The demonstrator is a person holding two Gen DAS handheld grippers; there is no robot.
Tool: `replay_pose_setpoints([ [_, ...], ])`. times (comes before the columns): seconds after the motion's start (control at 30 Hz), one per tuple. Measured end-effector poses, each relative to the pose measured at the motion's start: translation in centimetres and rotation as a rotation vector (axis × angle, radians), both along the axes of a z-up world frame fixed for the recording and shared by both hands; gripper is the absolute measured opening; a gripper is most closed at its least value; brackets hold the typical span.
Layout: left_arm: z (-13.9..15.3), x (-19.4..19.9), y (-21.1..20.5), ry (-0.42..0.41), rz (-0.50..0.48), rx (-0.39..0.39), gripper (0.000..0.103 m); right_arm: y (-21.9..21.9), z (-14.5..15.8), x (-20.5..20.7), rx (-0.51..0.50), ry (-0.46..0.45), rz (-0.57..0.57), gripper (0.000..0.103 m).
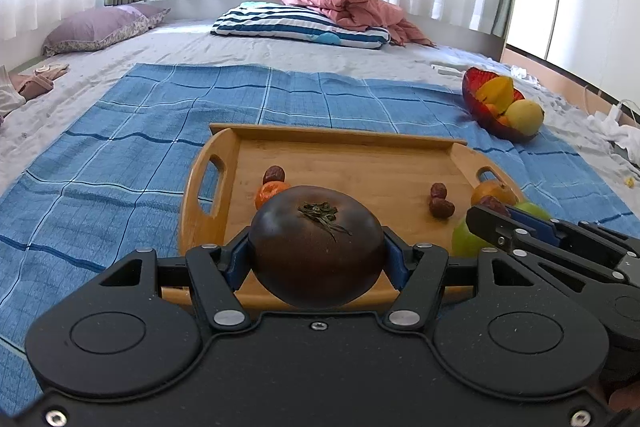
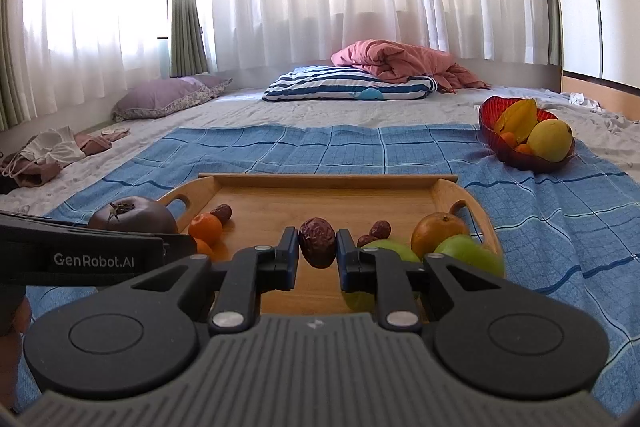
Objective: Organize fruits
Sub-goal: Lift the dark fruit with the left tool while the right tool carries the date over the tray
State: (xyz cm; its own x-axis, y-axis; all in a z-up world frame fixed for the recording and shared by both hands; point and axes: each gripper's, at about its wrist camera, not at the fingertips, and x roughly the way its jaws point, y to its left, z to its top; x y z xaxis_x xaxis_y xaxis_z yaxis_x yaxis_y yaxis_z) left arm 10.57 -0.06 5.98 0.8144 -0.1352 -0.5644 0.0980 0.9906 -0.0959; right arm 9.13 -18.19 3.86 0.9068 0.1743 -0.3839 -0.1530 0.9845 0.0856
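You had the tray (image 2: 328, 183) on the cloth (image 2: 280, 147); the bowl (image 2: 490, 131) stood behind it to the right, the pillow (image 2: 344, 87) far behind it.

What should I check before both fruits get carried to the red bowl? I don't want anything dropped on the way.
1. Left gripper shut on the dark purple round tomato: ok, pads press both sides.
2. Right gripper shut on the wrinkled brown date: ok, pinched between the pads.
3. Both fruits clear of the wooden tray: cannot tell, though each appears lifted above its floor.
4. Room in the red glass bowl: not ok for the tomato; a yellow star fruit and a yellow-green mango already fill most of it.
5. Path over the blue checked cloth to the bowl: ok, nothing stands between.
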Motion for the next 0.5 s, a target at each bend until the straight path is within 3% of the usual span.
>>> replay_pose_setpoints([
  [0.5, 0.5, 2.9, -0.2, 0.017, 0.001, -0.004, 0.062, -1.8, 1.1, 2.7, 0.020, 0.008, -0.025, 0.025],
])
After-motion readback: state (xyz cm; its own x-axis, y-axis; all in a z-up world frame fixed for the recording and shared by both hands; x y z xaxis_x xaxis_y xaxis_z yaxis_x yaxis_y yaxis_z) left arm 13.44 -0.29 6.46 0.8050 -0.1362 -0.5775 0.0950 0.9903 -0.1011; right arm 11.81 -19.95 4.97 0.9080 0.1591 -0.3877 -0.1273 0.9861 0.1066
